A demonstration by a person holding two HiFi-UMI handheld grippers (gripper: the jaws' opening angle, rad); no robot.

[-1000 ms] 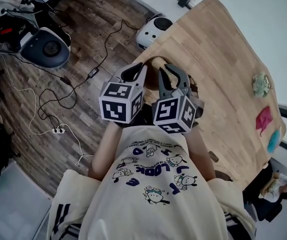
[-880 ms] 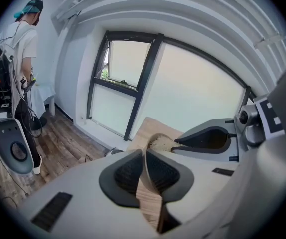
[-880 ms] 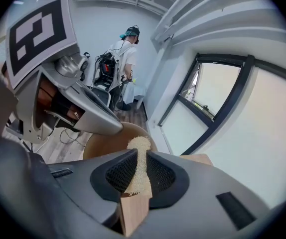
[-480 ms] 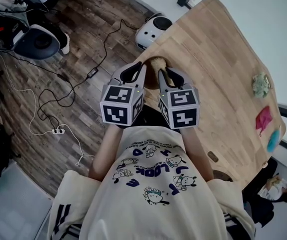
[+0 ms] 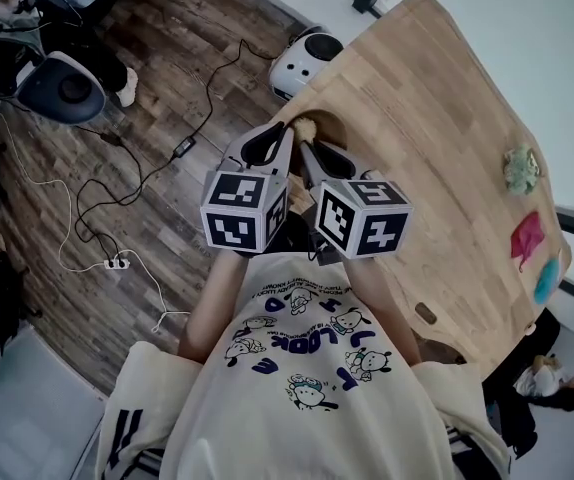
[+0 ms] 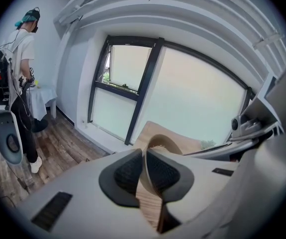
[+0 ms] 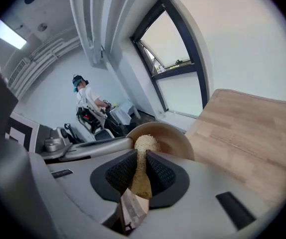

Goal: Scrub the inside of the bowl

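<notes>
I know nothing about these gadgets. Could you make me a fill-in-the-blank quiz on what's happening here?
The left gripper pinches the wooden bowl by its ____.
The right gripper holds a tan scrubber, its tip ____ the bowl.
The table is made of ____.
Missing words: rim; inside; wood.

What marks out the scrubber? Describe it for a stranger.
Start at the long wooden table; a brown bowl is at its near corner. The scrubber is the pale pad pinched in the right gripper, tip inside the bowl: rough and fibrous where the bowl is smooth.
</notes>
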